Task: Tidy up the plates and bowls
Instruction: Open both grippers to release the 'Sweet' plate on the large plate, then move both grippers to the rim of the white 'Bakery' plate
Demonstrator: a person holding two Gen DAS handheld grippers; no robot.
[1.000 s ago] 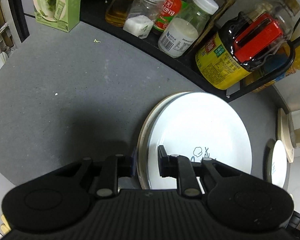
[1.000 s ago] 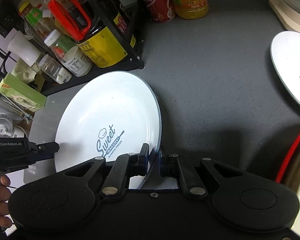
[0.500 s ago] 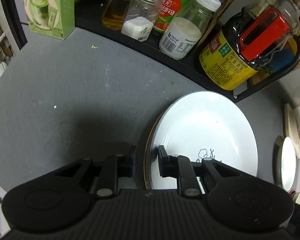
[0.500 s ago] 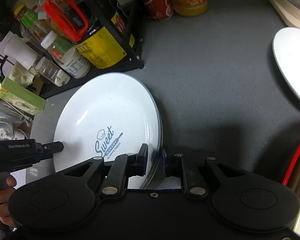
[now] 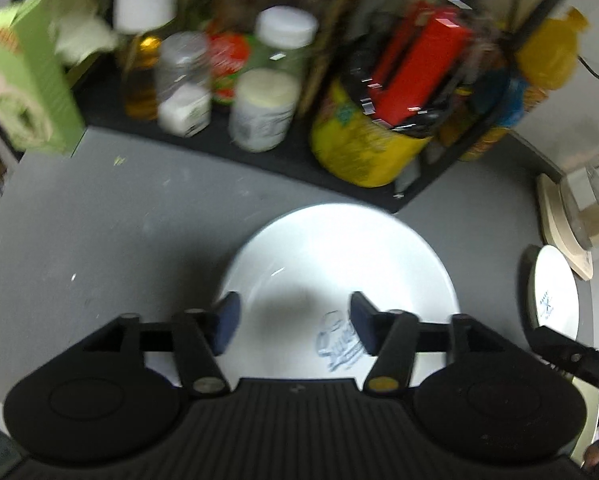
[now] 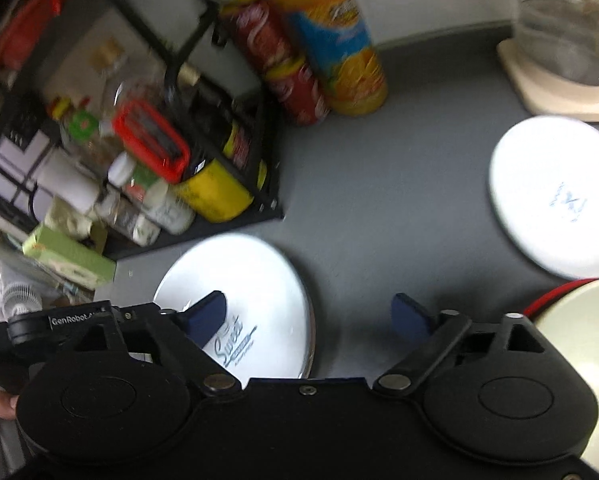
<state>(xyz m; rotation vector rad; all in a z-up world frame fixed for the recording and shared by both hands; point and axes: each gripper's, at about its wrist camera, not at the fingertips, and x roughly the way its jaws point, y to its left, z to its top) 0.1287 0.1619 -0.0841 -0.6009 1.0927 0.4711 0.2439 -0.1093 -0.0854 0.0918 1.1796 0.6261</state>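
With the large plate [image 5: 339,264] set on the tabletop [image 5: 111,232] before the condiment rack [image 6: 203,152], both the left gripper [image 5: 293,322] and right gripper [image 6: 311,320] gape apart, empty; next likely fetching the second plate [image 6: 555,196] beyond.

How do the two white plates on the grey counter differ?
The near plate lies by the black rack, under the open left tongs and right tongs; the far plate lies apart, beside a beige board. The near plate seems to rest on another plate, an extra rim showing at its edge; the far plate looks single. Both are white with blue print.
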